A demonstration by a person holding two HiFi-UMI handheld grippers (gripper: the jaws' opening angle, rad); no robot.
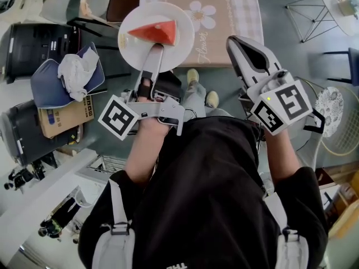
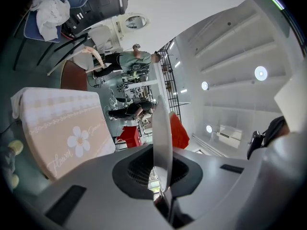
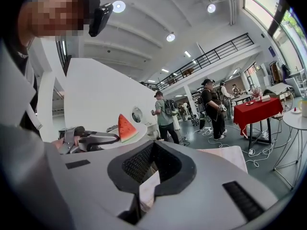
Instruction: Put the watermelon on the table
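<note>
Two tongs: both up in front of the person, well apart from each other.
Left tongs point(image 1: 156, 50): clamped tight on the near rim of a white plate point(image 1: 132, 48), carrying it flat and level.
Watermelon point(image 1: 156, 31): one red wedge with a thin green rind, lying on its side on the plate's far half, point aimed left in the head view.
Plate's place: up in the air over the near left corner of the table point(image 1: 224, 35), and it's not down on the cloth.
Left gripper view: the plate runs edge-on straight up between the jaws, with the red wedge peeking out on its right side.
Right tongs point(image 1: 234, 45): jaws together, nothing between them, off to the right of the plate over the table's near edge.
Table: pink checked cloth with a white daisy printed near that corner.
Floor to the left: a chair with a blue cushion point(image 1: 50, 86) and a crumpled white cloth point(image 1: 74, 72) on it.
</note>
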